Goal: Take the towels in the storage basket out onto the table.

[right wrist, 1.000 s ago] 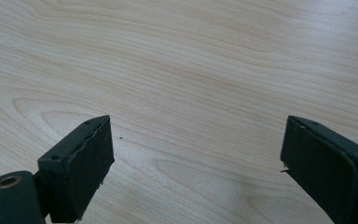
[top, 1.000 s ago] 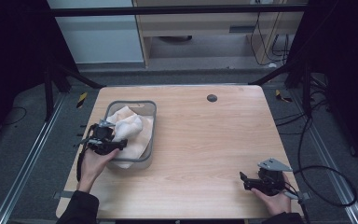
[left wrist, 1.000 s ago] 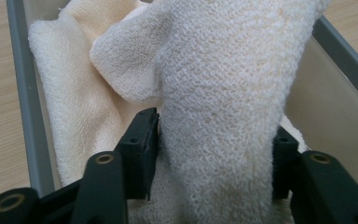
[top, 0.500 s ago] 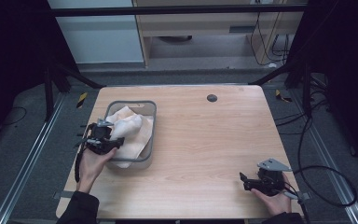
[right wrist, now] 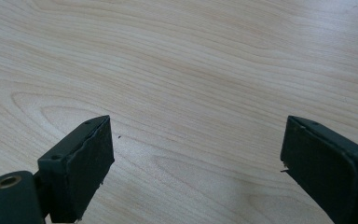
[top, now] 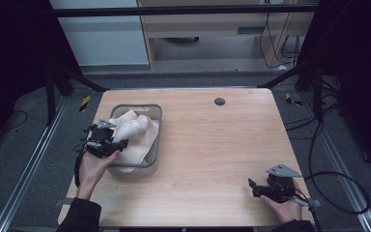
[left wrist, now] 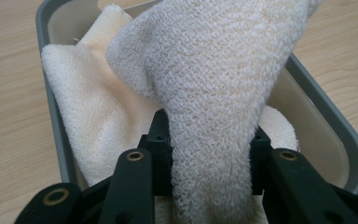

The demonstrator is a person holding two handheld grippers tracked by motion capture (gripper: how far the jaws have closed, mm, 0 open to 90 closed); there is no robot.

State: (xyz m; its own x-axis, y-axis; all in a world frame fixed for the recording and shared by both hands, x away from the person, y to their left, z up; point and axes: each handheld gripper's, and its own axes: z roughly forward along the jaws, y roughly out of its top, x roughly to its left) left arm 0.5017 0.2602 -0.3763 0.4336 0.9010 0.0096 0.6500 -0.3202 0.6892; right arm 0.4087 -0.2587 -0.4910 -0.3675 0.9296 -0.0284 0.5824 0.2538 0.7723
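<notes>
Pinching the towel (left wrist: 209,93) in my left gripper (top: 107,145) fingers to be lifting it from the grey bin (top: 156,140); right gripper (top: 258,188) fingers spread, idling on worktop (top: 222,145).

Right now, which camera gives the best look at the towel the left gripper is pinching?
The left gripper view: the towel is close up, its weave sharp, bunched between the black jaws. The high view shows the towel small, in the grey bin. The right gripper view faces bare table.
</notes>
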